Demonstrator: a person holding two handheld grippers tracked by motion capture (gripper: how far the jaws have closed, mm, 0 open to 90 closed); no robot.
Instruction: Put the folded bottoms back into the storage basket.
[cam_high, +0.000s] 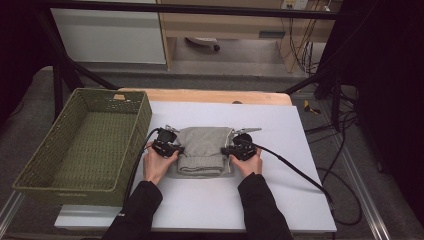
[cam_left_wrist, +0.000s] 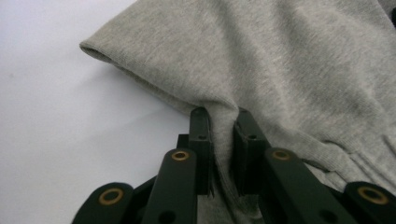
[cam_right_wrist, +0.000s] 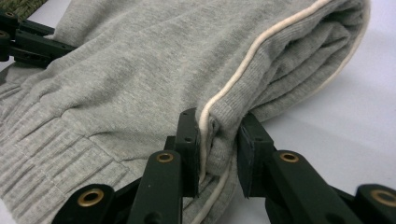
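You've got the left gripper (cam_left_wrist: 223, 135) and right gripper (cam_right_wrist: 217, 135) each clamped on a side edge of the folded grey sweatpants (cam_high: 202, 149) mid-mat, w/ thin bites, so uneven lifting toward the basket (cam_high: 127, 107) prob. unfolds them.

Soft matt grey knit garment (cam_high: 202, 149); green basket (cam_high: 35, 167) looks woven, possibly wicker.

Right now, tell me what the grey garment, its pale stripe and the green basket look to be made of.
Grey garment: soft knit, probably cotton-blend sweatshirt fabric; matte heathered surface, ribbed cuff, soft folds. Both grippers pinch it.
Pale stripe: cream piping or cord, apparently sewn along a seam; smooth rounded ridge.
Green basket: woven fibre or paper cord, possibly synthetic; matte olive, open weave visible along its walls.
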